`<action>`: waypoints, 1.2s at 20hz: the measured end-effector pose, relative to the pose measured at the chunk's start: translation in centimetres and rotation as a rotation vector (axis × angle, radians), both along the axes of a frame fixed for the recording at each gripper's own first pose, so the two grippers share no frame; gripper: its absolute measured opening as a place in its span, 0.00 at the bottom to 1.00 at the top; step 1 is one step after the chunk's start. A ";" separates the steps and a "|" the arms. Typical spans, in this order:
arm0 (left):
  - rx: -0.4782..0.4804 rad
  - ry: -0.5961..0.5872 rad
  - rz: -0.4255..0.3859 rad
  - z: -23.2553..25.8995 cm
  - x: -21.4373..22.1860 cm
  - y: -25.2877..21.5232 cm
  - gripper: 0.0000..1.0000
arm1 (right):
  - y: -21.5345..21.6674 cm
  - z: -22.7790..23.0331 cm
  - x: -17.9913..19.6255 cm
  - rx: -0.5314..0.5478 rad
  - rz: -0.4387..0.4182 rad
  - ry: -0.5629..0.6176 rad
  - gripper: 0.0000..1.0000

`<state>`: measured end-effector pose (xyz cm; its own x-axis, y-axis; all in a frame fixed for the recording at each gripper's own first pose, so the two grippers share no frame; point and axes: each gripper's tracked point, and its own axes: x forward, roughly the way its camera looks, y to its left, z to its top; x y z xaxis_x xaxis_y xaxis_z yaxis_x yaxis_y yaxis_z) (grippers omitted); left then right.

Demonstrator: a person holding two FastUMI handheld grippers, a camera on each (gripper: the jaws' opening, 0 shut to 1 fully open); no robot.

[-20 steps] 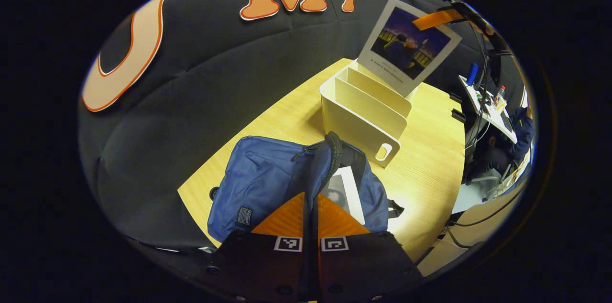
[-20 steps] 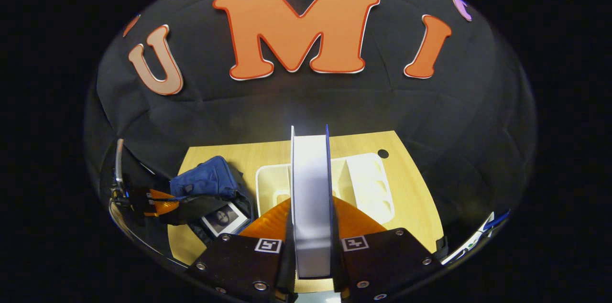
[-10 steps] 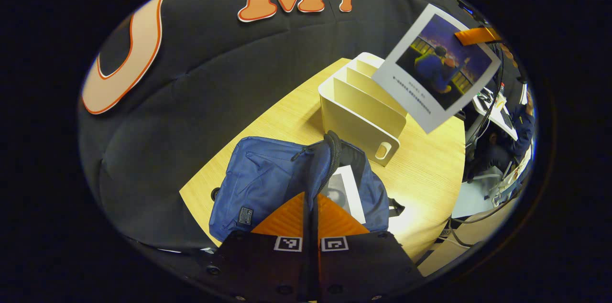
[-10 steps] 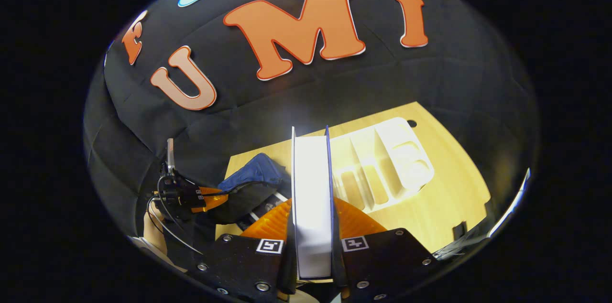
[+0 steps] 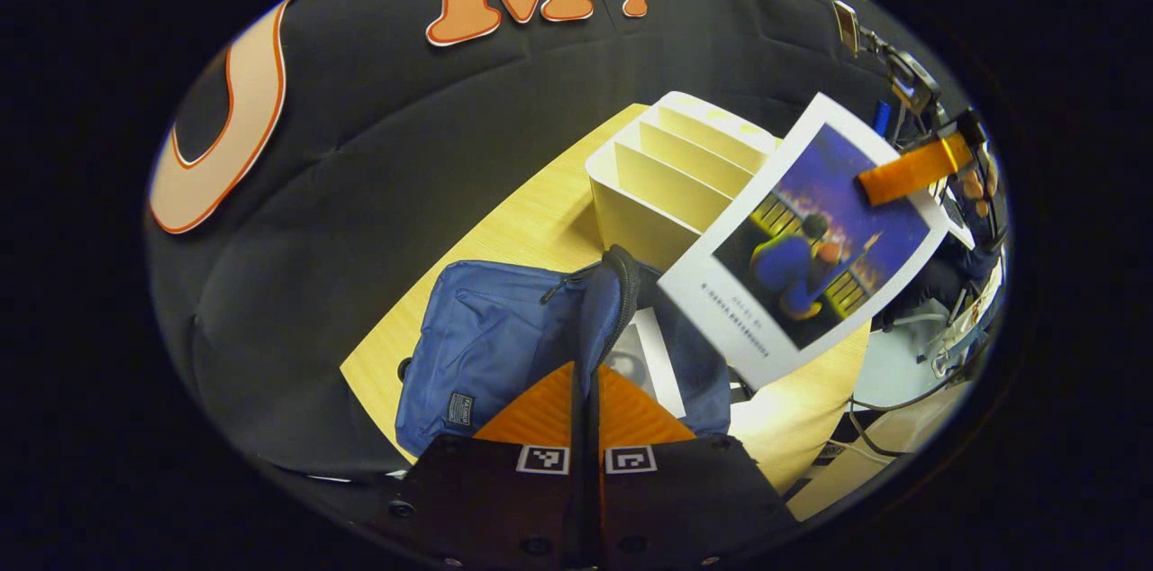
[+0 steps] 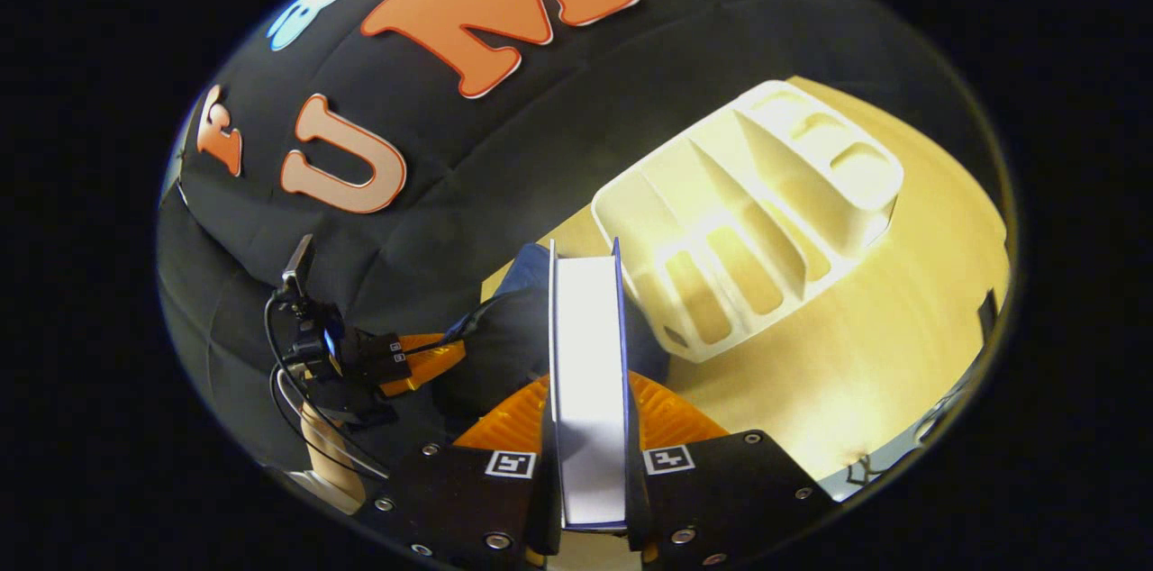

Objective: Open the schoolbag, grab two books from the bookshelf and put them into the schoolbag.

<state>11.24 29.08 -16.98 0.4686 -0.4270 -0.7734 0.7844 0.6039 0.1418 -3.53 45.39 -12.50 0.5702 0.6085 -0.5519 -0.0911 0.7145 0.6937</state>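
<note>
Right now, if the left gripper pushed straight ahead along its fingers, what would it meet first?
Probably the blue schoolbag: the left gripper points at its open zipper edge, with a book already inside just right of it. Depth is hard to judge.

2 books (image 5: 802, 238) (image 5: 650, 359), 1 schoolbag (image 5: 491, 341), 1 bookshelf (image 5: 671, 170), 1 table (image 5: 531, 220), 2 hand-held grippers (image 5: 585, 386) (image 6: 590, 404).

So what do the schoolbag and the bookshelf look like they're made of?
Schoolbag: looks like woven blue fabric, matte, probably nylon or canvas; it creases softly and has a zipper along its opening. Bookshelf: seems to be rigid cream plastic, smooth with a slight sheen; thin moulded dividers and rounded cut-out slots.
</note>
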 end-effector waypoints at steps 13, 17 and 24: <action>0.005 -0.003 -0.034 0.7 -1.2 -1.0 0.01 | 7.7 -8.3 2.8 0.246 -0.163 0.051 0.28; 0.004 -0.012 -0.049 1.2 -1.4 -1.6 0.00 | 10.7 -9.8 3.6 0.342 -0.224 0.045 0.28; -0.009 0.004 -0.113 1.8 -2.5 -2.9 0.01 | 16.2 -10.8 5.8 0.415 -0.297 0.023 0.28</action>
<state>8.72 26.13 -15.22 0.4137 -0.4838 -0.7712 0.8481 0.5128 0.1333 2.23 61.56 -23.32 0.7425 0.5925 -0.3127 0.0926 0.3715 0.9238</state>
